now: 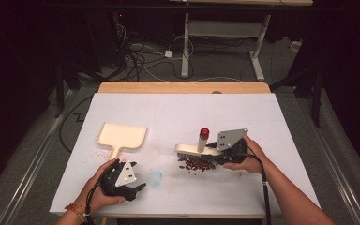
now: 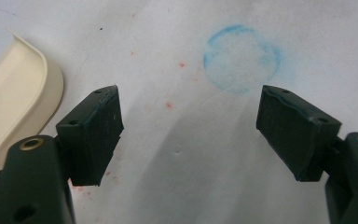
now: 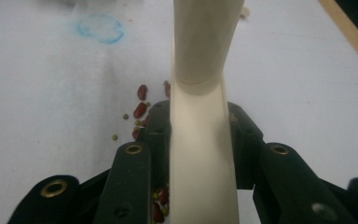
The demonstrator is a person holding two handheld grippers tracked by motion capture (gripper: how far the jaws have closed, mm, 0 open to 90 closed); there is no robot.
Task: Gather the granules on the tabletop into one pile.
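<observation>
— Brush (image 1: 191, 151) clamped tight in right gripper (image 3: 199, 140), bristles down on red beans (image 1: 198, 164) just beneath. Sweeping step, apparently.

— Left gripper (image 2: 189, 130)?

— Jaws wide, holding nothing, over bare table (image 1: 178, 112); cream dustpan (image 1: 121, 136) just beside, blue ring (image 2: 241, 58) ahead.

— Next?

— Probably gripping dustpan handle, setting its lip beside the beans, then sweeping in.

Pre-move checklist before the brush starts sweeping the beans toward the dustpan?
1. Right gripper shut on brush: ok.
2. Brush beside the beans: ok.
3. Brush bristles touching the table: cannot tell.
4. Left gripper holding the dustpan: not ok, jaws open, nothing between them.
5. Dustpan next to the beans: not ok, it lies apart, far to their left.
6. Beans gathered: not ok, some strays sit loose.
</observation>
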